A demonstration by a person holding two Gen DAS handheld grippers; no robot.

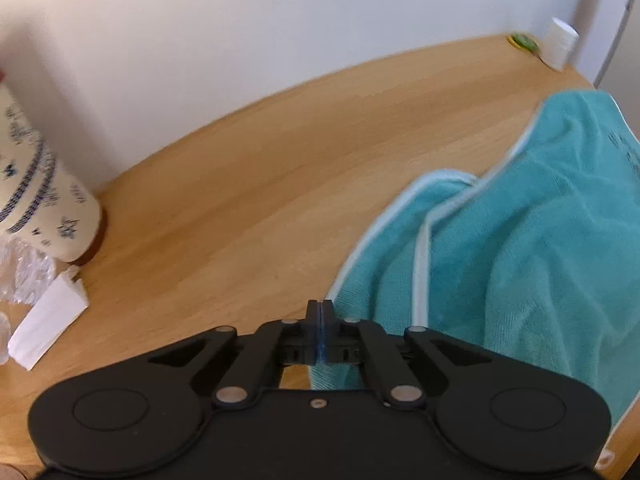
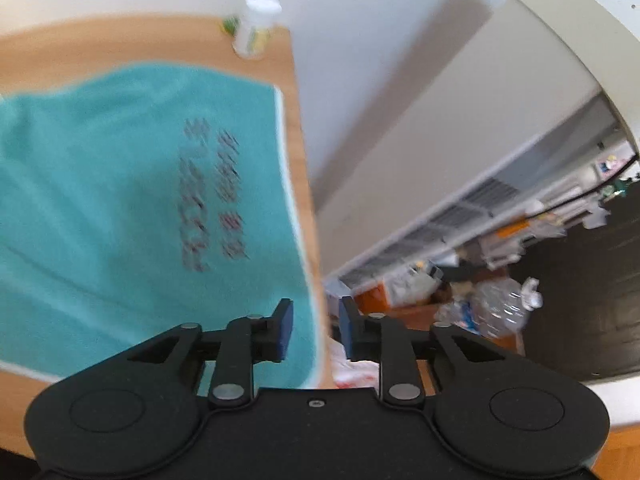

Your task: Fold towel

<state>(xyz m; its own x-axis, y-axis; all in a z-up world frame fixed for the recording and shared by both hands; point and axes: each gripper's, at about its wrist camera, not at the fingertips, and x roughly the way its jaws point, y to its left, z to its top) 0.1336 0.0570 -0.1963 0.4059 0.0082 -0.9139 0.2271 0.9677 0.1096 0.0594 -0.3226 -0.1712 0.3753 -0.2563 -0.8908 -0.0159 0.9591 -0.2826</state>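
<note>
Teal towel (image 1: 520,264) on wooden table (image 1: 248,184), lying toward the table's right end, pale piping along its edges. Near-left part rumpled: one piped edge doubled over another, ridges running back from the corner. Right part (image 2: 120,184) flatter, dark blurred print near the towel's right hem; that hem close to the table's right edge, nearly parallel with it.

Left gripper (image 1: 319,320): fingers pressed together, thin blue line of pad showing at the seam. Towel's near-left corner directly at and below the tips; cloth visible under the linkage. Pinched or merely touching: cannot tell.

Right gripper (image 2: 315,330): fingers spread, blue pads facing, straddling the towel's right hem at the table edge. Left finger over cloth, right finger beyond the table edge. Nothing gripped.

Relative to towel: white lidded container (image 2: 256,26) and small green item (image 1: 522,42) at table's far-right corner; patterned cream ceramic vessel (image 1: 44,200), crinkled plastic (image 1: 20,276) and folded white paper (image 1: 48,320) well to the left, by the wall. Both views motion-blurred.
</note>
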